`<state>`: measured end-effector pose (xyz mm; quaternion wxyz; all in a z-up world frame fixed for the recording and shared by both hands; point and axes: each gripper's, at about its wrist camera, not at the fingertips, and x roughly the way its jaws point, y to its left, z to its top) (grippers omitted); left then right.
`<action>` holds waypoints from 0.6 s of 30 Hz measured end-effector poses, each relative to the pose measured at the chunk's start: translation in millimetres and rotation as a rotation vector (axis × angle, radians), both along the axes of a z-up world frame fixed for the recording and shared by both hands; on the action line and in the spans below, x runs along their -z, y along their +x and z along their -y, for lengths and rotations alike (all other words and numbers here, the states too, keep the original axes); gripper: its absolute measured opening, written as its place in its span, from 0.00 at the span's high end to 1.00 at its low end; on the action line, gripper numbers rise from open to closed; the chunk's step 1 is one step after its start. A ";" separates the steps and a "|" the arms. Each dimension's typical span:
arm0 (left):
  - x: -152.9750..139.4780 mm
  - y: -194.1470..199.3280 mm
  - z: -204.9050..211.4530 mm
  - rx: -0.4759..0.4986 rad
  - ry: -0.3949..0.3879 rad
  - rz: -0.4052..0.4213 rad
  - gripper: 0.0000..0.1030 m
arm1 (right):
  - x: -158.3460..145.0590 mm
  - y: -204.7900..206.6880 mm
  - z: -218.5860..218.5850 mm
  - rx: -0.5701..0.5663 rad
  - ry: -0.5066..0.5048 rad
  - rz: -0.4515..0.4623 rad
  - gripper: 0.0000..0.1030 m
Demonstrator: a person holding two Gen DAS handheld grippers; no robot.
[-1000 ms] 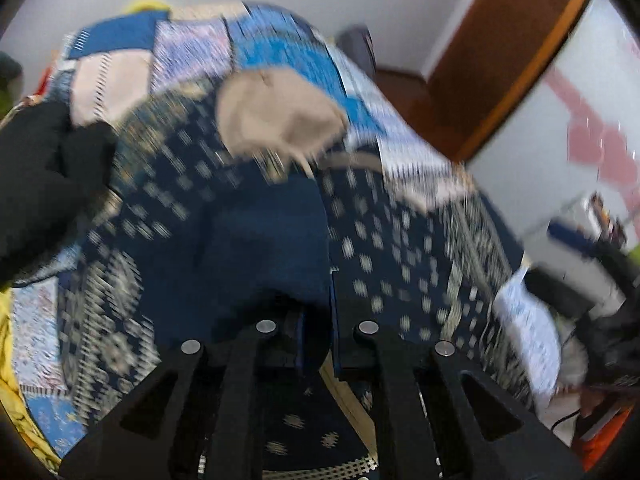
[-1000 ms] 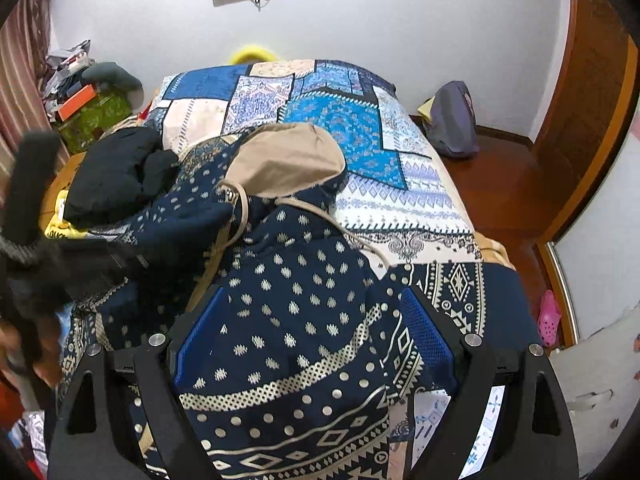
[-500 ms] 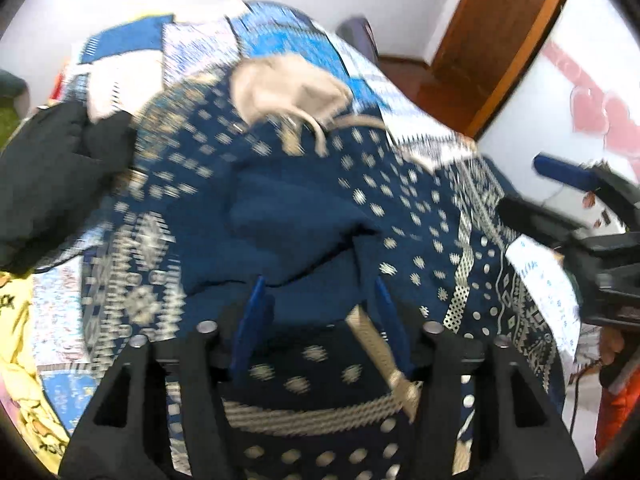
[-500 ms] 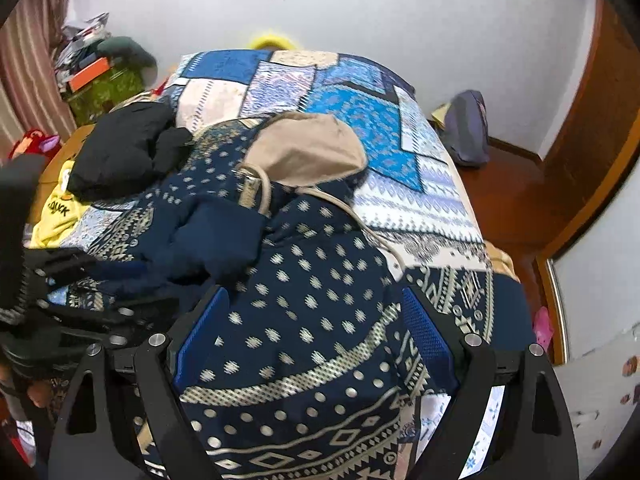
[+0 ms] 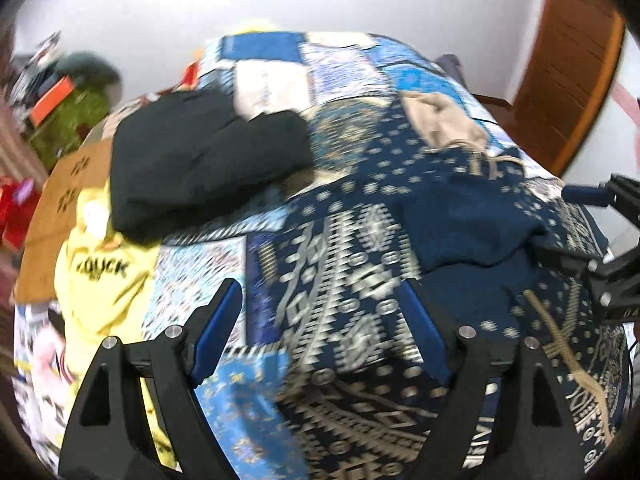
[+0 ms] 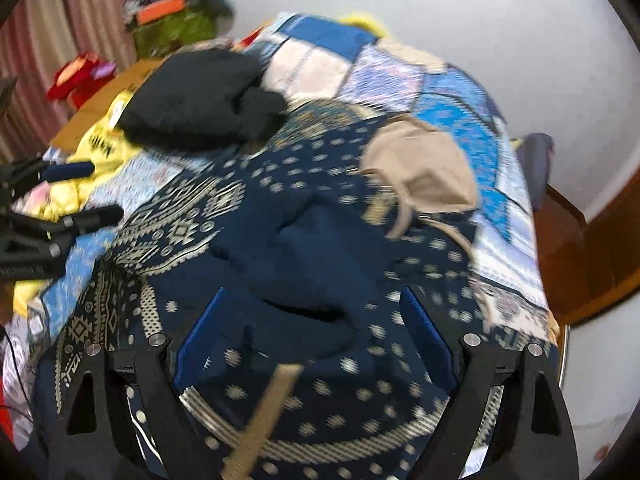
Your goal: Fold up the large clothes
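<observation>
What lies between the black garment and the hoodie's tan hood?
Navy patterned hoodie fabric fills the stretch between black garment and tan hood, seen in the right wrist view.

A patchwork quilt (image 5: 340, 64) in blue and cream squares covers the bed. At 10 o'clock in the left wrist view a cardboard box (image 5: 52, 216) stands beside the bed, with red items (image 5: 16, 208) just left of it. A green bundle (image 6: 176, 28) with an orange box (image 6: 160, 6) sits at 11 o'clock in the right wrist view, by striped curtains (image 6: 60, 28). A wooden door (image 5: 568, 80) stands at 2 o'clock, and a grey bag (image 6: 536, 160) leans on the white wall (image 6: 500, 40).
</observation>
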<state>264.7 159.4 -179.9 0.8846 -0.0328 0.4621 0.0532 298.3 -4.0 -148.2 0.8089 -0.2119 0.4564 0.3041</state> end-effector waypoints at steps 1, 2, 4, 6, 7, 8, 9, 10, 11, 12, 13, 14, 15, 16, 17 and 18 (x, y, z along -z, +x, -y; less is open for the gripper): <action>3.1 -1.7 -5.7 -0.013 -0.008 -0.002 0.22 | 7.4 2.7 -9.1 -0.015 -0.009 -0.022 0.19; 6.3 -3.9 -12.2 -0.027 -0.022 -0.006 0.22 | 12.4 4.1 -15.2 -0.022 -0.017 -0.036 0.19; 13.1 -8.6 -20.4 -0.044 -0.045 -0.014 0.22 | 23.1 7.7 -28.1 -0.034 -0.041 -0.056 0.19; 19.7 -12.1 -24.3 -0.054 -0.055 -0.021 0.22 | 37.2 12.9 -42.1 -0.041 -0.083 -0.071 0.19; 22.2 -12.6 -25.0 -0.056 -0.054 -0.023 0.22 | 40.4 13.4 -45.7 -0.041 -0.097 -0.070 0.19; 24.5 -13.6 -25.8 -0.058 -0.053 -0.026 0.22 | 46.0 14.8 -51.2 -0.042 -0.129 -0.062 0.19; 27.5 -14.3 -26.7 -0.059 -0.052 -0.031 0.22 | 52.2 16.0 -55.9 -0.049 -0.157 -0.053 0.19; 28.8 -15.7 -27.3 -0.058 -0.052 -0.034 0.22 | 55.8 16.3 -57.8 -0.055 -0.178 -0.045 0.21; 30.9 -15.9 -27.6 -0.058 -0.053 -0.039 0.22 | 59.3 16.6 -59.4 -0.061 -0.186 -0.043 0.24; 32.2 -16.4 -27.2 -0.054 -0.053 -0.041 0.22 | 62.5 17.2 -59.8 -0.065 -0.184 -0.043 0.26; 33.4 -17.2 -26.8 -0.049 -0.050 -0.039 0.22 | 63.5 19.3 -58.1 -0.059 -0.175 -0.044 0.26; 34.1 -17.9 -26.2 -0.045 -0.045 -0.036 0.22 | 64.2 21.6 -56.1 -0.046 -0.158 -0.051 0.26; 35.4 -18.0 -24.6 -0.043 -0.040 -0.036 0.22 | 64.5 24.6 -53.4 -0.035 -0.139 -0.063 0.27; 36.9 -17.6 -23.6 -0.041 -0.040 -0.038 0.22 | 65.1 27.7 -52.0 -0.026 -0.121 -0.076 0.36; 38.0 -17.4 -22.7 -0.040 -0.041 -0.041 0.22 | 65.9 29.4 -50.7 -0.023 -0.106 -0.091 0.49; 39.4 -16.8 -21.5 -0.040 -0.044 -0.045 0.22 | 66.0 30.9 -49.1 -0.020 -0.089 -0.105 0.55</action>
